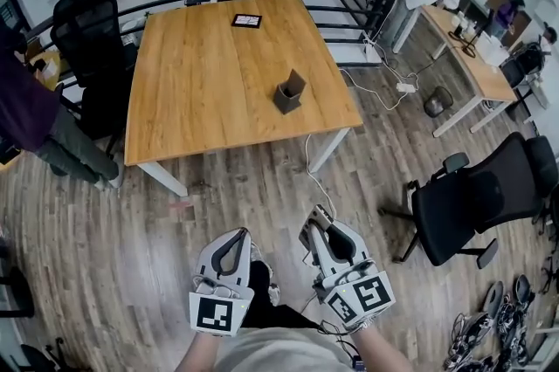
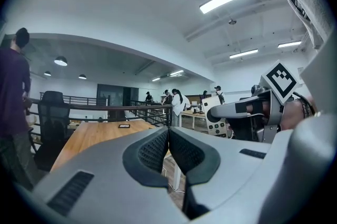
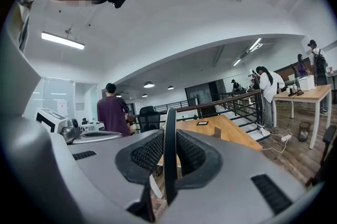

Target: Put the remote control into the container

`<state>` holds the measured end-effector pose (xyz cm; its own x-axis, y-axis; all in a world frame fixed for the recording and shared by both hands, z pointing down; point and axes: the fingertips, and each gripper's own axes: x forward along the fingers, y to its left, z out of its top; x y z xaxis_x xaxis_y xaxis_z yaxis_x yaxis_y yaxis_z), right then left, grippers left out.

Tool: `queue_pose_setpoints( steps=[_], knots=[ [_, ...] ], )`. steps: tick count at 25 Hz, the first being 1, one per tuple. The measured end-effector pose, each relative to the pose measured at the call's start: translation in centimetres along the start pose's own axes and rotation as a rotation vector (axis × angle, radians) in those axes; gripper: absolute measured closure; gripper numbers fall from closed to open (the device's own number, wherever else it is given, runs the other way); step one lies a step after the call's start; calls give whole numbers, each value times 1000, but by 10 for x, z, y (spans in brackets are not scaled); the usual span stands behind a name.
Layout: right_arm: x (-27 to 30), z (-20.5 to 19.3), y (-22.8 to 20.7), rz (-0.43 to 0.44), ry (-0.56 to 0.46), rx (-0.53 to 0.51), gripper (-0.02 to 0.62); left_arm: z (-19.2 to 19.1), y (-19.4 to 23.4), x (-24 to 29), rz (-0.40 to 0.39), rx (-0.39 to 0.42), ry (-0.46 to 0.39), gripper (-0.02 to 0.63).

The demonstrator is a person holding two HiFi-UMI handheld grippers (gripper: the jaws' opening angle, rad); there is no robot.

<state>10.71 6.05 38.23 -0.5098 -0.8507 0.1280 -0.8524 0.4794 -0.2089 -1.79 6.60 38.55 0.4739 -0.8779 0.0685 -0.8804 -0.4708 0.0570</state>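
My right hand-held gripper (image 1: 317, 226) is closed on a thin dark slab that I take for the remote control (image 3: 169, 123). In the right gripper view it stands edge-on between the two pads and pokes up past them. My left hand-held gripper (image 1: 236, 237) has its jaws pressed together with nothing between them, as the left gripper view shows. Both sit low in the head view, over the wooden floor (image 1: 175, 213) and well apart from the counter (image 1: 201, 82) in the upper middle of the frame. The container (image 1: 290, 93), a small dark open-topped box, stands right of the counter's centre, toward its near edge. A flat dark card (image 1: 246, 21) near the far edge has no part in this.

The step in hand, as I judge it, is the carry to the container. Only part of the slab is pinched, so I should grip firmly and move smoothly, or it may pivot between the pads. I would come in at the counter's near right side, bring the remote above the opening and turn its long axis downward, in line with the mouth. The box looks light, and a glancing touch could push or tip it, so my free left hand-held gripper could steady its wall. I would part the jaws only once the lower end is inside. How deep the box is, I cannot tell.
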Motion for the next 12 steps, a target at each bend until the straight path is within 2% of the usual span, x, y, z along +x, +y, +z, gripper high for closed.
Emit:
queue_pose_setpoints(
  steps=[4, 12],
  knots=[
    [36, -5, -15, 0, 18, 10, 512, -9, 28, 27, 25, -29, 24, 594],
    [121, 2, -49, 10, 49, 23, 512, -12, 77, 103, 30, -31, 38, 594]
  ],
)
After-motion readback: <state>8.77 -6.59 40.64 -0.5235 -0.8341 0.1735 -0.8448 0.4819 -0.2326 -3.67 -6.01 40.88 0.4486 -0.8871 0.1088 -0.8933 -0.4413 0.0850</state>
